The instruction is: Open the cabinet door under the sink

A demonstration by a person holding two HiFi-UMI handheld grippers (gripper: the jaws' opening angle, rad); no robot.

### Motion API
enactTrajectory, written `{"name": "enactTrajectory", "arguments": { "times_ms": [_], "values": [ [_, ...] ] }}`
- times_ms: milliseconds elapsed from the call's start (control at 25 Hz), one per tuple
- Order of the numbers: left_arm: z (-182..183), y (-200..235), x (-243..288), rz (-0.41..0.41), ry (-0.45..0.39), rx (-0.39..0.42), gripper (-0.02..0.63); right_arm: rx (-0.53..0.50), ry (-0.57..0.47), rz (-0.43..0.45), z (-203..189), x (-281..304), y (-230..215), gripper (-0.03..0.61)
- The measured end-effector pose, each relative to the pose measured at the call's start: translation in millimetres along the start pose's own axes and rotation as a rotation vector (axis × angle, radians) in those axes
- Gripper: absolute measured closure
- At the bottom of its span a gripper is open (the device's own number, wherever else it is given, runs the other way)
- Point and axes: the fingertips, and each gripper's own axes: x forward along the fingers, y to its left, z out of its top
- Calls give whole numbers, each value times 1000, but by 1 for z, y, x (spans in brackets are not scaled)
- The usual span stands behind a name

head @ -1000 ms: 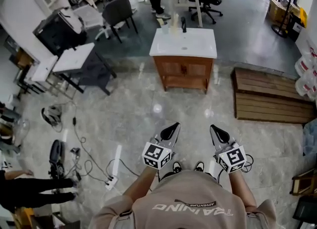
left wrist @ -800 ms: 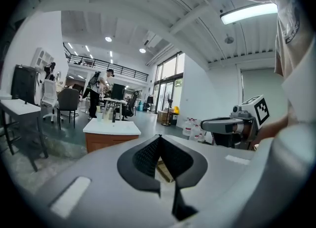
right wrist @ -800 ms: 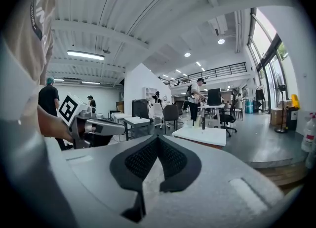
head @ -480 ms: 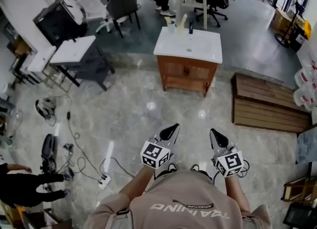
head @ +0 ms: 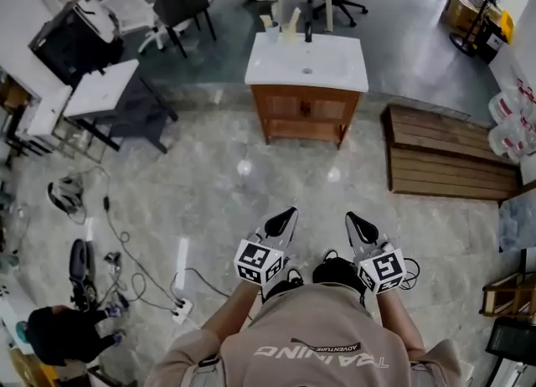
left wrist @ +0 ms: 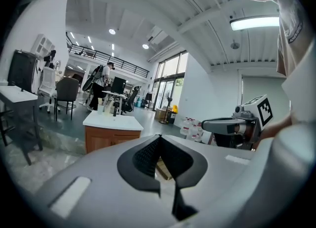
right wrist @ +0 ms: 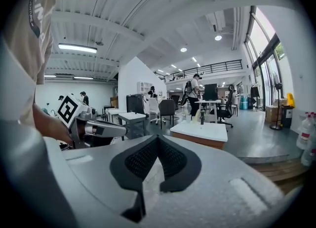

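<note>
Both grippers have their jaws pressed together with nothing between them. The left gripper [head: 283, 216] and the right gripper [head: 355, 221] are held side by side, pointing forward over the near part of the marbled floor [head: 251, 197] and well apart from the task's thing. Next in size, a slatted wooden platform [head: 448, 159] lies along the floor's right edge. The sink cabinet [head: 303, 131] stands at the middle of the marbled floor's far edge, where the pale marble meets darker flooring. A white sink top [head: 339, 71] covers it. Its 2 cabinet doors [head: 282, 108] face the grippers and look shut, flush with the wooden front. A dark faucet [head: 308, 33] rises at the sink top's far edge.
</note>
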Motion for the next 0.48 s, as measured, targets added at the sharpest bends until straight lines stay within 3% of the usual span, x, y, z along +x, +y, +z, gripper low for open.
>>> {"name": "enactTrajectory", "arguments": {
  "times_ms": [480],
  "values": [
    [26,41,67,58,52,34,595,34,-26,58,0,72,-66,577]
  ]
}}
